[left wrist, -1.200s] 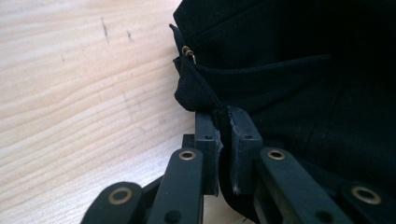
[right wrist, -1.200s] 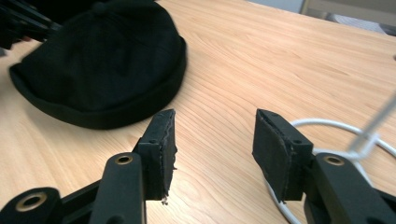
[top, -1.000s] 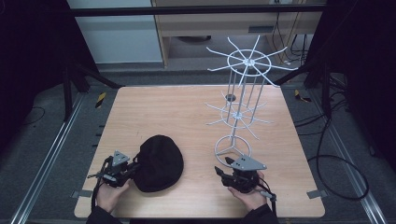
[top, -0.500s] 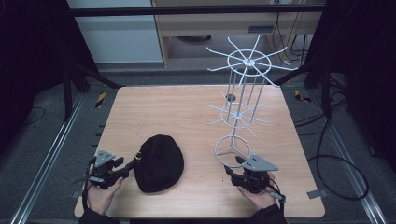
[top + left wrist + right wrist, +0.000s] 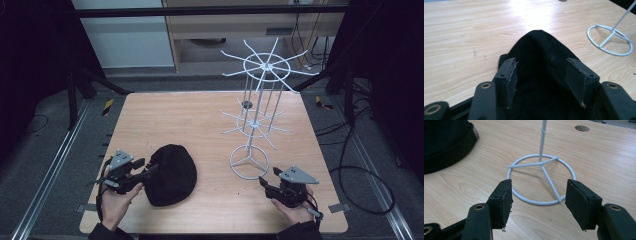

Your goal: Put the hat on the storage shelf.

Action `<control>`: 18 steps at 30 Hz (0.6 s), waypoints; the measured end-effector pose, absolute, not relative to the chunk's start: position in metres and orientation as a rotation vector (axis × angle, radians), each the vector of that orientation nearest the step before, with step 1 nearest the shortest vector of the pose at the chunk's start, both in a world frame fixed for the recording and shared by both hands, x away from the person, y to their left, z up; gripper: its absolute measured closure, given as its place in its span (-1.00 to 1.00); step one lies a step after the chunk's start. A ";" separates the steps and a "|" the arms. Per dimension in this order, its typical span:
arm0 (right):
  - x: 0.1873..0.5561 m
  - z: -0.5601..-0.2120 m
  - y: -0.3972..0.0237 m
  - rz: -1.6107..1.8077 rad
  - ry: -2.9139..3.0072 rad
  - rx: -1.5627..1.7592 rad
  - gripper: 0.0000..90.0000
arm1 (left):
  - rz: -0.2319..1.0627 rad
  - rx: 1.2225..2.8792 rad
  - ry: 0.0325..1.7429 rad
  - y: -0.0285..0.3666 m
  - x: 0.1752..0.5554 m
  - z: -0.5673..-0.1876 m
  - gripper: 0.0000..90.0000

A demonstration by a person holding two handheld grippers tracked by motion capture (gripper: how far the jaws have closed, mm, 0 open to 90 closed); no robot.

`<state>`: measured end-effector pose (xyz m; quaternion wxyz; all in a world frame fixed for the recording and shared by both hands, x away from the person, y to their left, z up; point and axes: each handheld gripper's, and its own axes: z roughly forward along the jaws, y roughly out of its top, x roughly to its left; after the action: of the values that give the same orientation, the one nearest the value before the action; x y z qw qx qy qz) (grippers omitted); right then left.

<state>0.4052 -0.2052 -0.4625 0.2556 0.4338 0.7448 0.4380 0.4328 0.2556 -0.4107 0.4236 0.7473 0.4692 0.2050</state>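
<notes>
A black cap (image 5: 172,175) lies on the wooden table (image 5: 190,120) at the front left. My left gripper (image 5: 151,171) reaches over its left edge. In the left gripper view the cap (image 5: 539,47) lies under and between the jaws of my left gripper (image 5: 540,75), which have just been opening; the pads do not press on it. A white wire rack (image 5: 267,67) stands at the right on a ring base (image 5: 249,162). My right gripper (image 5: 267,179) is just in front of that ring (image 5: 541,180), its jaws (image 5: 539,202) also just opening, with nothing between them.
The rack has two tiers of thin spokes that reach out over the table's right half. A small round grommet (image 5: 246,104) sits in the tabletop behind the rack. Bare wood lies behind the cap. Dark frame bars and cables surround the table.
The left gripper has risen a little at the cap's left edge with its jaws spread. The right gripper has slid to the right along the front edge, away from the cap.
</notes>
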 end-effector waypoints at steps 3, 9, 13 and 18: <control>0.406 -0.464 -0.208 1.174 2.021 1.188 -0.16 | 0.508 1.889 1.174 0.249 0.439 -0.412 -0.04; 0.407 -0.466 -0.212 1.154 2.021 1.191 -0.17 | 0.472 1.929 1.189 0.233 0.457 -0.420 0.05; 0.407 -0.468 -0.214 1.145 2.025 1.199 -0.17 | 0.439 1.956 1.231 0.227 0.467 -0.431 0.13; 0.409 -0.469 -0.214 1.135 2.031 1.197 -0.17 | 0.364 1.989 1.266 0.227 0.476 -0.446 0.34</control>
<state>0.4088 -0.2141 -0.4695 0.2595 0.4418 0.7496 0.4190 0.4760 0.2268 -0.4457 0.3691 0.7748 0.4934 0.1418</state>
